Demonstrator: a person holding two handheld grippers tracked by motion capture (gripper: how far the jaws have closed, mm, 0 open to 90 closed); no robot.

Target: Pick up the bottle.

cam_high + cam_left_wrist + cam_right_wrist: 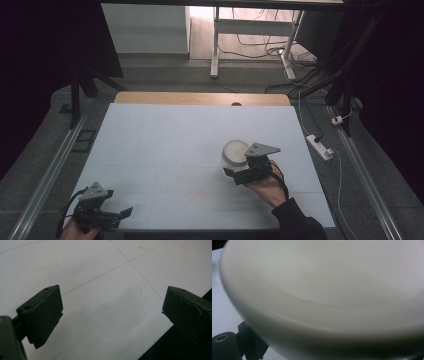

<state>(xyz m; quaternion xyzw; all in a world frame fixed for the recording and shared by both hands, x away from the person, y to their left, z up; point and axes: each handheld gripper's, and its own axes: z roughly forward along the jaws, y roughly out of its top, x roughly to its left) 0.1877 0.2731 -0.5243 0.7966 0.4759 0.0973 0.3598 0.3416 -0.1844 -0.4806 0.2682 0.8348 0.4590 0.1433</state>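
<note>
My right gripper [235, 167] is against the white bowl [234, 152] on the table [165, 145]; its grip cannot be determined. My left gripper [122, 212] is released, jaws spread.

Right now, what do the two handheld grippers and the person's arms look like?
Both the left gripper and right gripper are black, each topped by a grey three-cornered plate, with blocky black jaws. A black cable trails from the left one. The right forearm wears a dark sleeve.

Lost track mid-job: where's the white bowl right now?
In the high view, the white bowl is right of the table's centre, against the right gripper.
</note>
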